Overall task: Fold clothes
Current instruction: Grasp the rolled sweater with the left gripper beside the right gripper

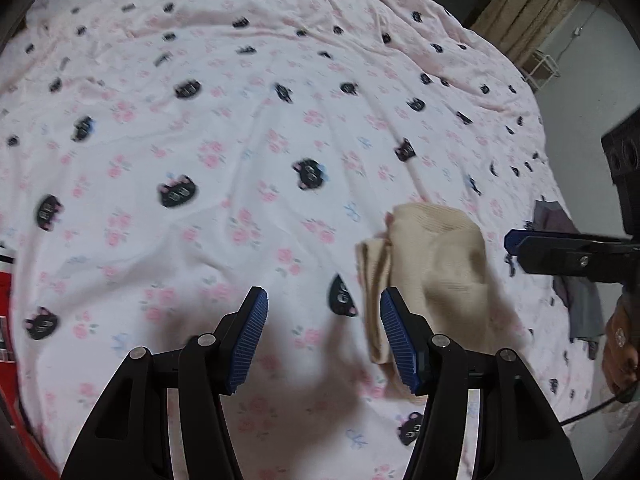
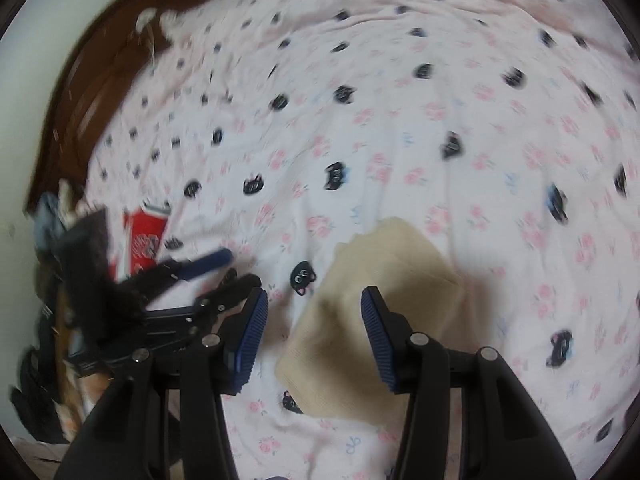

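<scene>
- While both cameras look down on the bed, the left wrist view shows the left gripper [image 1: 324,336] with its blue-padded fingers [image 1: 248,340] spread apart, nothing between them.
- Below it lies the pink bedsheet [image 1: 240,140], printed with black cat faces and pink flowers, wrinkled.
- Beige garment [image 1: 432,272] lies folded and bunched on the sheet, right of centre; its left edge sits just beside the right-hand finger. Contact: cannot tell.
- Right gripper [image 1: 516,246] comes in from the right edge, beyond the beige garment; only its side shows here.
- Grey clothing [image 1: 580,300] lies at the bed's right edge; a red item [image 1: 6,304] shows at the far left.

- Right wrist view: right gripper [image 2: 314,328] also has its fingers apart, empty, hovering over the near-left part of the beige garment [image 2: 392,280].
- The garment lies flat on the bedsheet [image 2: 400,100], a roughly squared bundle, lower centre.
- Left gripper [image 2: 224,264] is at left, blurred, fingers apart, tips near the garment's left side but clear of it.
- Red and white packet [image 2: 144,240] lies on the sheet behind the left gripper; brown headboard [image 2: 92,92] at upper left.
- Frame is motion-blurred.
</scene>
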A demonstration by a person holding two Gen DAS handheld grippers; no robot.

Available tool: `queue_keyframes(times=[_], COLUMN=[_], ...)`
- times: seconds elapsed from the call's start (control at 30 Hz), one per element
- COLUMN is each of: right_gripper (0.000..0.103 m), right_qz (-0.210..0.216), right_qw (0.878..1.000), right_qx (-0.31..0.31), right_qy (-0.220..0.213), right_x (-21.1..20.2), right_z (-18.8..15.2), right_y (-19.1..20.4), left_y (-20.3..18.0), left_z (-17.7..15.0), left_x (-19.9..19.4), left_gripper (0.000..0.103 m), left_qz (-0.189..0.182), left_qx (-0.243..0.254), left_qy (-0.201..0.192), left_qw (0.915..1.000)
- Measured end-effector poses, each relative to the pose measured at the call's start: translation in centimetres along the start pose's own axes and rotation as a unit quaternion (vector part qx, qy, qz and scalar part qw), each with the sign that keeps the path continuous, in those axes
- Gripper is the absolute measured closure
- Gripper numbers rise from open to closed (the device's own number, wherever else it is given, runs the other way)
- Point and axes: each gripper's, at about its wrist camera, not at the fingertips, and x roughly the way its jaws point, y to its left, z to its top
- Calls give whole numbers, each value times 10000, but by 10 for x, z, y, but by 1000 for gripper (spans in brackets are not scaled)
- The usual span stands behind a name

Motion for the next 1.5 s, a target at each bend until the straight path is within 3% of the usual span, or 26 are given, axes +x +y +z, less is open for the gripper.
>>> queue_keyframes(times=[0.1,0.17,0.4,0.5,0.67,0.93,1.23,1.5], right_gripper=[52,52,52,52,52,52,52,52], right_qz=[364,556,797,893,1031,1144,1294,1303], right_qw=[9979,9945,9889,9878,9877,9863,9839,9844], right_qx=[501,867,1249,1272,1173,1182,1226,1177], right_qy=[-179,-208,-146,-92,-76,-81,-86,-48], right_x=[-8,-5,22,35,49,62,68,73], right_z=[-17,-31,-60,-60,-54,-49,-50,-46], right_y=[-39,-65,-102,-104,-98,-98,-102,-97], left_y=[4,5,2,3,-1,-6,11,-10], left_z=[0,-1,-1,-2,1,2,10,4], left_x=[24,31,37,43,41,53,41,66], left_gripper=[49,49,49,49,49,49,48,49], left_qz=[-557,-697,-493,-543,-1159,-1430,-2162,-2236], left_qx=[-177,-265,-287,-324,-420,-474,-903,-728], left_qy=[531,694,788,870,890,948,774,1116], left_qw=[9969,9948,9953,9942,9884,9840,9691,9655])
